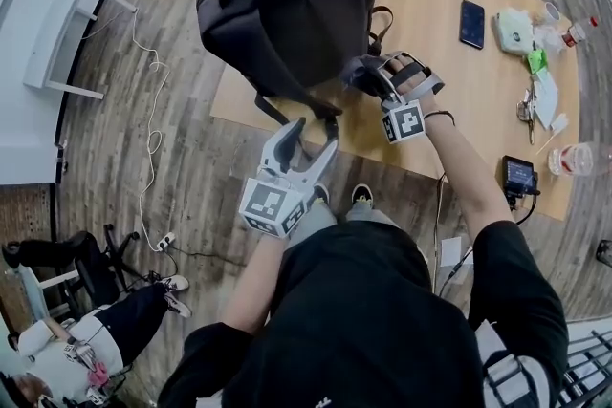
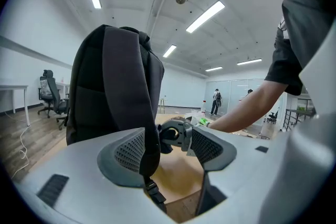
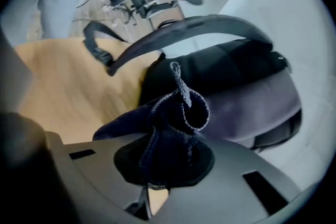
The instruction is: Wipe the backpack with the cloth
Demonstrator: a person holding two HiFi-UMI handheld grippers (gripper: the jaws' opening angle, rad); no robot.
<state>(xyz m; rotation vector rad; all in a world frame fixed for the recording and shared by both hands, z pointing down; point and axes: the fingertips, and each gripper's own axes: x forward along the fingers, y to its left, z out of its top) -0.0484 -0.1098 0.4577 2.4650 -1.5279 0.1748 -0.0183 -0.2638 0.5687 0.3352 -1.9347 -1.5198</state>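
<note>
Wooden flooring (image 1: pixel 182 177) surrounds the pale wooden surface (image 1: pixel 449 81), where the dark grey fabric backpack (image 1: pixel 287 10) stands at 11 o'clock. Your right gripper (image 1: pixel 371 74) is clamped on the bunched dark blue cloth (image 3: pixel 173 128) at the backpack's 4 o'clock flank: press it flat and stroke evenly. Your left gripper (image 1: pixel 313 137) gapes wide around a dangling black shoulder strap (image 2: pixel 126 86); closing on it should steady the backpack.

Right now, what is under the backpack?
The wooden table; the backpack stands on it near the edge. Anything beneath its base is covered, so I cannot tell.
</note>
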